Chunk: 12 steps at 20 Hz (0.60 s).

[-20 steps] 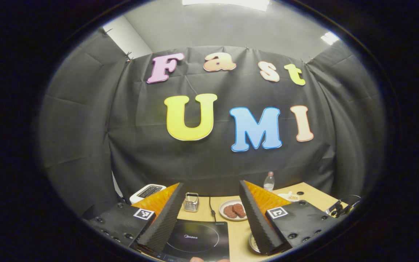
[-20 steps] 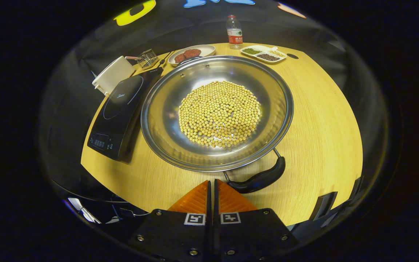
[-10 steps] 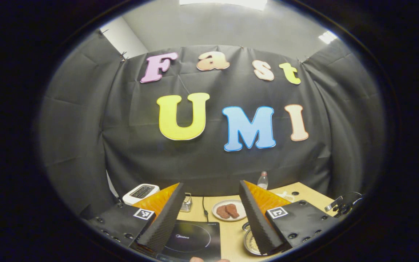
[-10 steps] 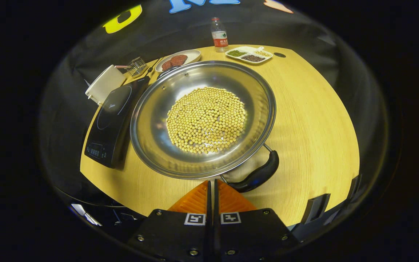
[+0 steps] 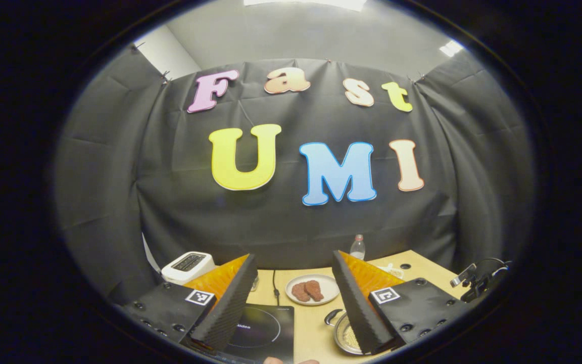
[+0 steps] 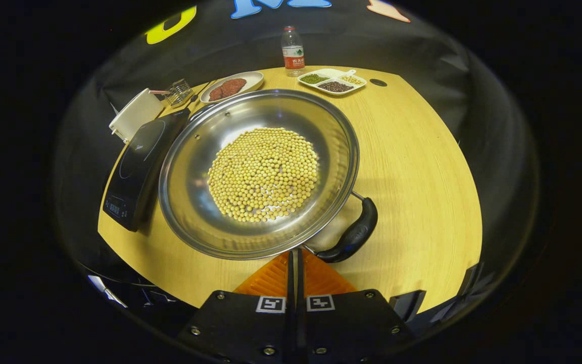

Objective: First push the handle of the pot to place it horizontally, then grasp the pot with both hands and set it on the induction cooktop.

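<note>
Since the earlier frame, the pot (image 6: pixel 258 172) has turned in the right gripper view, its near handle (image 6: pixel 354 235) swinging from low centre toward the right. The right gripper (image 6: pixel 295 260) sits with its jaws clenched together, holding nothing, the tips at the pot's near rim beside the handle's root. Whether they touch the handle cannot be told.

Step in hand, by judgement: pushing the handle round to horizontal. Advice: press low and sideways on the handle, slowly, so the pot pivots flat and does not slide or tip.

The pot is a wide, shallow steel pan holding a layer of pale yellow beans (image 6: pixel 263 174). It stands on the wooden table (image 6: pixel 422 167), just beside the induction cooktop (image 6: pixel 137 164), not on it.

The left gripper (image 5: pixel 291 303) is released, jaws apart, held above the cooktop
</note>
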### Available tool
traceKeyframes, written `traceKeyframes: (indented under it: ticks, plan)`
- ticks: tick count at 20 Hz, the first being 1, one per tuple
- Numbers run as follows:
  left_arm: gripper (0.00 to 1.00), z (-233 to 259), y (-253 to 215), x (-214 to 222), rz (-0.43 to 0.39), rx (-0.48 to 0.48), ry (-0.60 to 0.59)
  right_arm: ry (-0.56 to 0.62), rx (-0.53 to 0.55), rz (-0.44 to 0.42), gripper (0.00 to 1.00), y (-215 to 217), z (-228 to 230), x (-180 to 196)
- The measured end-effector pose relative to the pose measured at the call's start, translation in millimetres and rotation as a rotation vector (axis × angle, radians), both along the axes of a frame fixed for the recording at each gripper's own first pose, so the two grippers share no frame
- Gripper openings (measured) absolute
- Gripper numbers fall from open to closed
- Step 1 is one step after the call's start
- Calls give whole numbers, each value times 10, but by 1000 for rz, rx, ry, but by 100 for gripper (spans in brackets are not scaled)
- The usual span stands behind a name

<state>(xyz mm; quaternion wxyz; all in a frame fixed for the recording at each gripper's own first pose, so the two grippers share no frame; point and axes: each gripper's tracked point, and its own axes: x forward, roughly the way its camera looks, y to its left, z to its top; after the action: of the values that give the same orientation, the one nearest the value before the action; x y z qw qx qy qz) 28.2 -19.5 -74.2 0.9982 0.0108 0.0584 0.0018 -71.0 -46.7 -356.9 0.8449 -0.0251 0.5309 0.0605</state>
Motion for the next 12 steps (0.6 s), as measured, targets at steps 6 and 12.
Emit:
traceKeyframes:
  ticks: [6, 12]
  plan:
    - [95, -82, -133, 2, 26, -7, 14, -9, -43, 25, 1, -300, 8, 196]
    - [95, -217, -223, -1, 42, -3, 46, -17, -85, 58, 1, -553, 32, 400]
